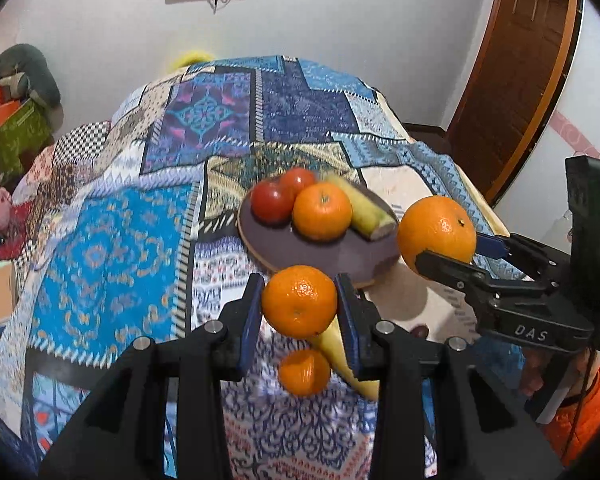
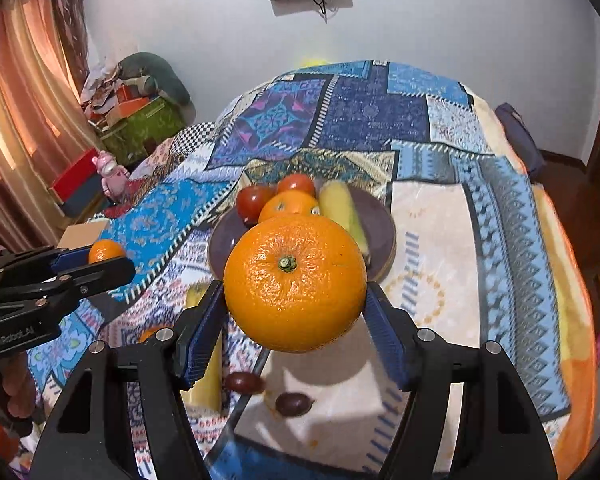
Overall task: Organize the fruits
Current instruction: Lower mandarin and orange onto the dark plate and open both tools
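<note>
Patchwork bedspread (image 1: 112,240) carries the plate (image 1: 320,252); left gripper (image 1: 298,304) clamps a mandarin (image 1: 299,300), right gripper (image 2: 296,304) an orange (image 2: 296,280). Lower each gently onto the plate's bare near edge.

Plate (image 1: 324,258): far half crowded by two tomatoes (image 1: 274,200), a mandarin (image 1: 322,211) and a banana (image 1: 366,212); near half bare. Patchwork bed cover (image 1: 112,240) left of the plate is unobstructed. Below the left hand-held gripper (image 1: 299,302), a loose mandarin (image 1: 304,372) and banana (image 1: 350,360) block descent. Two dark grapes (image 2: 294,404) lie beneath the right hand-held gripper (image 2: 296,312).
</note>
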`<state>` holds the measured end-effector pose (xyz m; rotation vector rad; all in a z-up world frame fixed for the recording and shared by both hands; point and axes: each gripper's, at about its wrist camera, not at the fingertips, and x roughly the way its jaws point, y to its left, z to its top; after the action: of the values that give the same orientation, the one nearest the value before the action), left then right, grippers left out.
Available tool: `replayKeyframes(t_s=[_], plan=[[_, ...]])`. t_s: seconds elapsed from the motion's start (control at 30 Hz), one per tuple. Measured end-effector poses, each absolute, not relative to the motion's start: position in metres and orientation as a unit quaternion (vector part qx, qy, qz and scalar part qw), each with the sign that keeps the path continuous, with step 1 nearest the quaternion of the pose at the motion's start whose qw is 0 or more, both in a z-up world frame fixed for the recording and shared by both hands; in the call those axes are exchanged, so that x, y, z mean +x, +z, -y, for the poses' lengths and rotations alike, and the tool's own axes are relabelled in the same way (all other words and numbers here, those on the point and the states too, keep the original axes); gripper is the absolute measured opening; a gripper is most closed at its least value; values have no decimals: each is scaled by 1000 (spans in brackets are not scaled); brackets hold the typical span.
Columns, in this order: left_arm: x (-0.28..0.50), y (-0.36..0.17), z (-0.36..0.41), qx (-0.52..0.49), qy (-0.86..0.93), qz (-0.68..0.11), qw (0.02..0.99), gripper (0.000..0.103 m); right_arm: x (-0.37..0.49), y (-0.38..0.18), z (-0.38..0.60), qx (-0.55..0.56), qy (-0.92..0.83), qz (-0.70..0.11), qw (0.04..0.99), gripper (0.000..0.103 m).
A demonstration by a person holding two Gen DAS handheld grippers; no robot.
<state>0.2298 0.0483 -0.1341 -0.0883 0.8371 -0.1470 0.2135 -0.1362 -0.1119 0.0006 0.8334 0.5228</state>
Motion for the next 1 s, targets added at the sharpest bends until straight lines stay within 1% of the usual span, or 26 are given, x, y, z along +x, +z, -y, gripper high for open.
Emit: replayKeyframes(t_s=[0.27,0.53,0.67,1.0], plan=[[272,-138,-50,-42,-68,-409,909,35,238,-116,130,-8,251,-399,882,65],[315,-166,-52,-40,-61,-435,898,35,250,-133,119,-20,258,-416,872,65],[330,-182,-53,-42,-63,-451,889,35,254,-140,114,-27,264,-422,867,65],[348,-202,-47,-33,-62,-471,879,35,257,-148,111,-35,262,-426,865,66]])
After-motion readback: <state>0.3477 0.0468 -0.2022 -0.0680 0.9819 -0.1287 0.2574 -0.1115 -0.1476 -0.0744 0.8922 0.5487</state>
